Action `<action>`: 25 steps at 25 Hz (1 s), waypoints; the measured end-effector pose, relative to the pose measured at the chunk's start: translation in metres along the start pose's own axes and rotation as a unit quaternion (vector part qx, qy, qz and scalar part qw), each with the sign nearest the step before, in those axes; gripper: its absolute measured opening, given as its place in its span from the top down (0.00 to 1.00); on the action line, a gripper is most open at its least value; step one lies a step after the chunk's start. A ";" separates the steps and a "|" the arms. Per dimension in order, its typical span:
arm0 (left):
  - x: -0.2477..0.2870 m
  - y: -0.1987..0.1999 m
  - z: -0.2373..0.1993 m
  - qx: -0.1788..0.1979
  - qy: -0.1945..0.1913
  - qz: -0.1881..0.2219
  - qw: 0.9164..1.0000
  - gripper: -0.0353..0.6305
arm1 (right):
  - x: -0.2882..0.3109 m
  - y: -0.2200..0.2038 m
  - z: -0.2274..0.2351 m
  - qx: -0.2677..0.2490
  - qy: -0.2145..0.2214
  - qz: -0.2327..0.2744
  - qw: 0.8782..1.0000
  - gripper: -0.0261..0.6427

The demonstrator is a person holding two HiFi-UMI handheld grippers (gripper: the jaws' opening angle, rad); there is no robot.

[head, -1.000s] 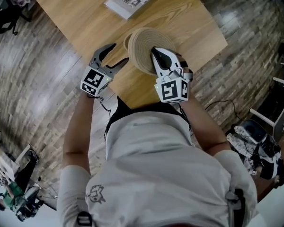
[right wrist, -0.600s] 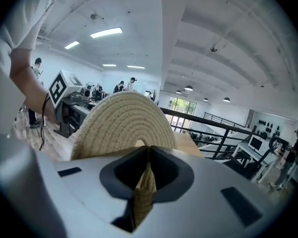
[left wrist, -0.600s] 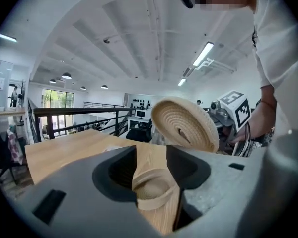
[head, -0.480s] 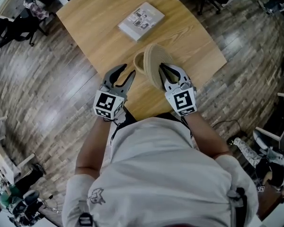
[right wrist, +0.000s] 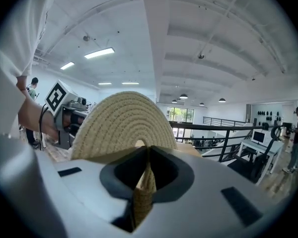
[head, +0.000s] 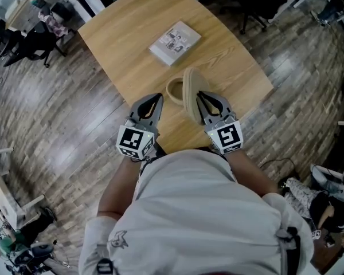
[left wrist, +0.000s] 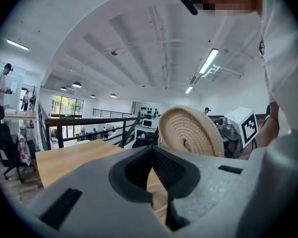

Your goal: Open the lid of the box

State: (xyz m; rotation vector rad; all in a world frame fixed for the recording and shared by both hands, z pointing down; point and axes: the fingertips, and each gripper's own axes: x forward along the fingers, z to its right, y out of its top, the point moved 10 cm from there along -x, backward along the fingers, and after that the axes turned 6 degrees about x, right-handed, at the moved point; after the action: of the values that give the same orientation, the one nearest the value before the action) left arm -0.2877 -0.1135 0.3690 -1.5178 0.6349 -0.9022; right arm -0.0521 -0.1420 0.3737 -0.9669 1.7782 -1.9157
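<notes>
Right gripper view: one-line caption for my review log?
Right gripper clamped on the rim of the round woven lid, which stands upright on edge between its jaws.

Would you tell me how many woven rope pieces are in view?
2: the lid, held on edge in the right gripper, and the open box on the table beside it.

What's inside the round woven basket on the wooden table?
Only bare woven floor shows in the beige woven basket; the upright coiled-rope lid in the right gripper covers its right part.
</notes>
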 end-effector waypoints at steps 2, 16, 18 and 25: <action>0.000 0.002 0.004 -0.003 -0.002 -0.001 1.000 0.94 | -0.002 0.003 0.003 0.003 0.002 0.005 1.000 0.92; -0.013 0.008 0.061 -0.019 0.092 0.007 0.996 0.94 | -0.024 -0.011 0.031 -0.018 0.107 0.009 0.994 0.92; -0.020 0.008 0.070 -0.020 0.096 0.008 0.995 0.94 | -0.031 -0.014 0.029 -0.015 0.111 0.007 0.994 0.92; -0.054 0.008 0.086 -0.006 0.055 0.012 0.998 0.94 | -0.057 -0.006 -0.009 -0.002 0.104 0.023 0.994 0.92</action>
State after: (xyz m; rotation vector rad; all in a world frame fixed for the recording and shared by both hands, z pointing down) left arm -0.2453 -0.0225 0.3511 -1.4750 0.7386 -0.9703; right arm -0.0172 -0.0966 0.3662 -0.7432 1.8992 -2.0500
